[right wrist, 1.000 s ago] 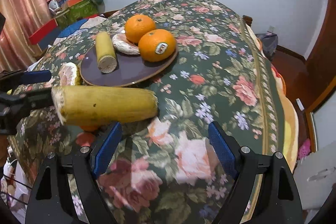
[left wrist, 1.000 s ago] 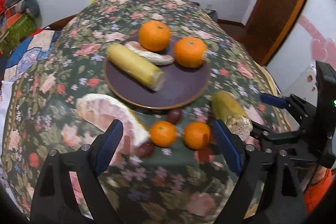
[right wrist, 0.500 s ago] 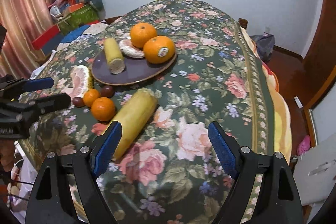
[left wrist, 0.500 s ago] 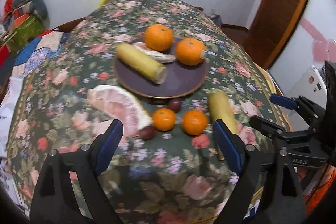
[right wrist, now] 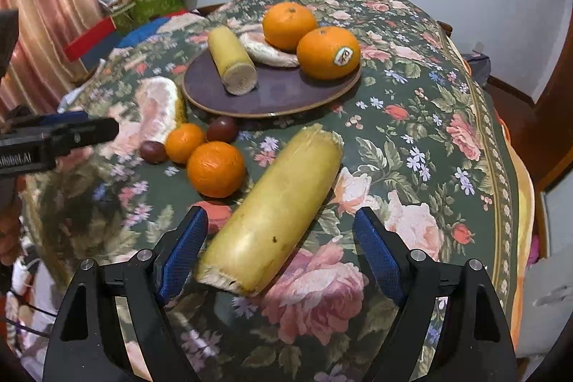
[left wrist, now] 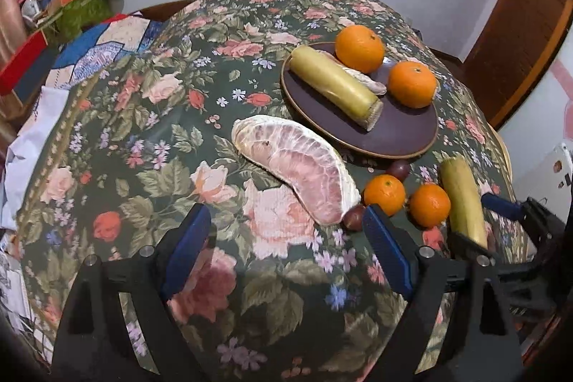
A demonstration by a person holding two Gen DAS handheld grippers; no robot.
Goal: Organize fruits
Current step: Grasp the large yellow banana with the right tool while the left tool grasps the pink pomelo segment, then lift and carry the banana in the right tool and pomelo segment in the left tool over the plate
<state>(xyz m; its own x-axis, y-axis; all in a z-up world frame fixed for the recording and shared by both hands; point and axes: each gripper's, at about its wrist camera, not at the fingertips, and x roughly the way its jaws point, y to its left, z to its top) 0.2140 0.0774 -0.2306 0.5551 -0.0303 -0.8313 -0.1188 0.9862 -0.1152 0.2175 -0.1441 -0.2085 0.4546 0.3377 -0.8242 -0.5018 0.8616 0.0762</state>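
A dark round plate (left wrist: 401, 131) (right wrist: 279, 95) holds a yellow stalk piece (left wrist: 335, 85) (right wrist: 232, 63), two large oranges (left wrist: 360, 47) (left wrist: 412, 83) and a pale peeled piece (right wrist: 268, 52). On the floral cloth lie a peeled pomelo wedge (left wrist: 301, 163) (right wrist: 157, 110), two small oranges (left wrist: 385, 194) (right wrist: 215, 169), two dark round fruits (right wrist: 220, 127), and a second yellow stalk piece (left wrist: 462, 199) (right wrist: 272, 217). My left gripper (left wrist: 286, 253) is open just short of the pomelo. My right gripper (right wrist: 279, 253) is open with the stalk's near end between its fingers.
The table is round with a floral cloth (left wrist: 161, 149). Bedding and boxes (left wrist: 71, 9) lie beyond the left edge. A wooden door (left wrist: 519, 34) is at the right. The left gripper shows in the right wrist view (right wrist: 57, 135) at the left.
My left gripper has shifted left, facing the pomelo wedge. My right gripper has moved closer, so the loose stalk piece now lies between its open fingers.
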